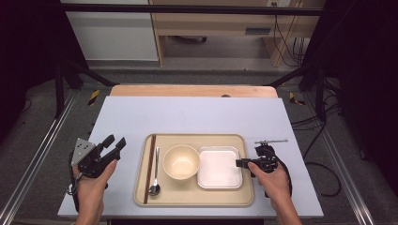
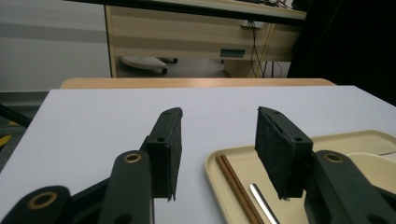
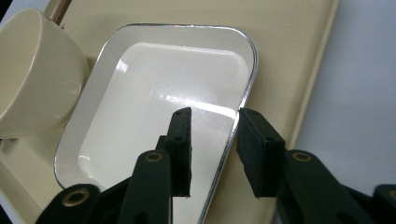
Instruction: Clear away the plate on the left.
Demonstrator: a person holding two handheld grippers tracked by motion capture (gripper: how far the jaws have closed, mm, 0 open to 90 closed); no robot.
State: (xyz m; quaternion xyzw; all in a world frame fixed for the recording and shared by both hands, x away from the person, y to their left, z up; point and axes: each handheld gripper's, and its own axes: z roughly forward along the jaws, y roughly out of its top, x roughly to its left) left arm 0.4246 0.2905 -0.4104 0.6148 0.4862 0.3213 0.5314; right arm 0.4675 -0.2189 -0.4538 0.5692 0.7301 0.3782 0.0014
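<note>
At the near edge of the desk, my right gripper stands over the right rim of the white rectangular dish, its fingers spread with the metal-trimmed rim between them and neither pad pressing on it. I judge this to be a step at the dish itself: either the moment of letting go or the moment just ahead of a grip; the pictures do not settle which. The dish lies flat in the right half of the beige tray, just beside the cream bowl, which sits mid-tray. Left of the bowl lie a spoon and a pair of dark chopsticks, both along the tray's left side. My left gripper hangs over bare desk well left of the tray, fingers parted on nothing, the tray's corner and chopsticks just ahead in its own view. If the dish is to be lifted, the right fingers must close squarely across the thin rim, which looks slick and shallow; if it is set, a straight pull back clear of the rim would do.
</note>
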